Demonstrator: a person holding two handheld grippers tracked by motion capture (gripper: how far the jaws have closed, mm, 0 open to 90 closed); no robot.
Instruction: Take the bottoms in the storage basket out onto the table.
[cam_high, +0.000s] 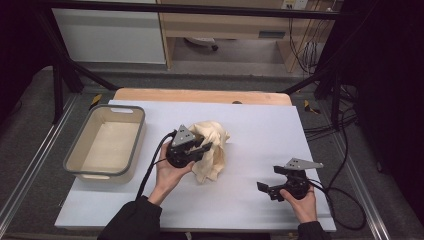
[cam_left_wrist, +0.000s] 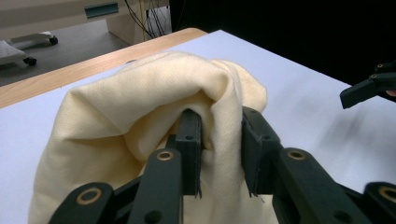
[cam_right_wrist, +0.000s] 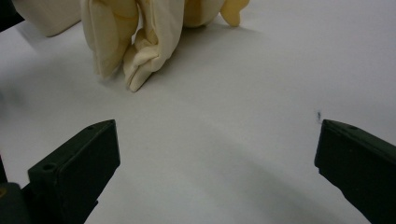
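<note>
White table (cam_high: 250, 145), cream cloth (cam_left_wrist: 140, 107) folds hiding left hand-held gripper (cam_left_wrist: 219, 140) pads

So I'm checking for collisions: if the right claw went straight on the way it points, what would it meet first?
Probably the cream cloth. The right claw stands open over bare white table, and the cloth's folded edge lies ahead, slightly left of its line. Depth is unclear, so it might pass beside it.
</note>
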